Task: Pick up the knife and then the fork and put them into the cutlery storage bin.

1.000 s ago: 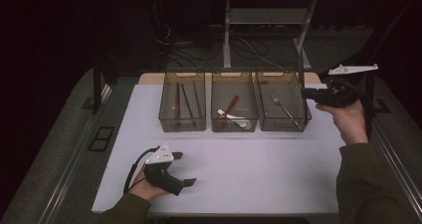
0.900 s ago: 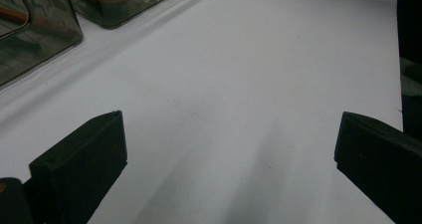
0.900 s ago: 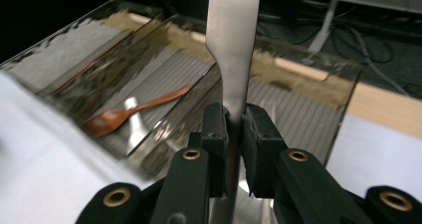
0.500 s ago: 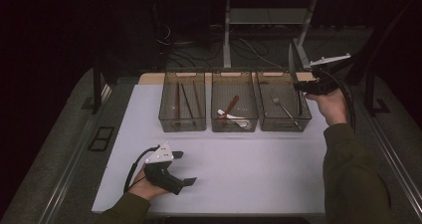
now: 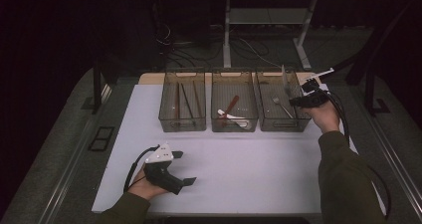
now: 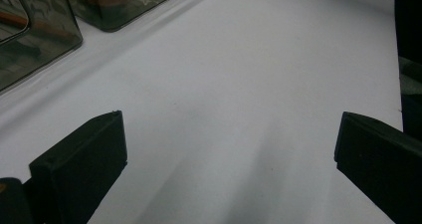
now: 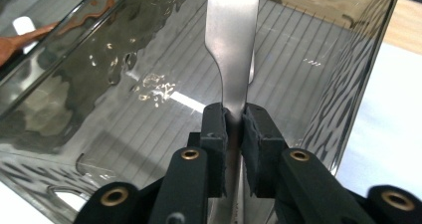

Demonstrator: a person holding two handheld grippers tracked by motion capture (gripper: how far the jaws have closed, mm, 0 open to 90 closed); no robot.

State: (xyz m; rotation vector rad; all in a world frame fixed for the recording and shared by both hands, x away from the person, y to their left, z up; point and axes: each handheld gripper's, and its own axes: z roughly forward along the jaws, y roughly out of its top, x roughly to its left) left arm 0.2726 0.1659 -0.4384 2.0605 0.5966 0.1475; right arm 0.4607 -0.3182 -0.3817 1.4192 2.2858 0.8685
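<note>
At the right of the high view, the right gripper (image 5: 298,95) clamps a flat metal utensil (image 7: 233,50) over the rightmost bin (image 5: 265,124), though its jaws have just been easing wider. At lower left, the left gripper (image 5: 186,168) rests on the white table (image 5: 259,169), jaws spread wide on nothing.

Both forearms wear dark olive-green sleeves. The left gripper (image 5: 180,168) has a black pistol-shaped body topped by a pale grey three-cornered plate, and a black cable loops from its rear. The right gripper (image 5: 293,92) is black too, with a pale plate and a black cable trailing along the sleeve. Its black jaws carry brass-coloured screw bushings and rough black foam pads (image 7: 218,134).
</note>
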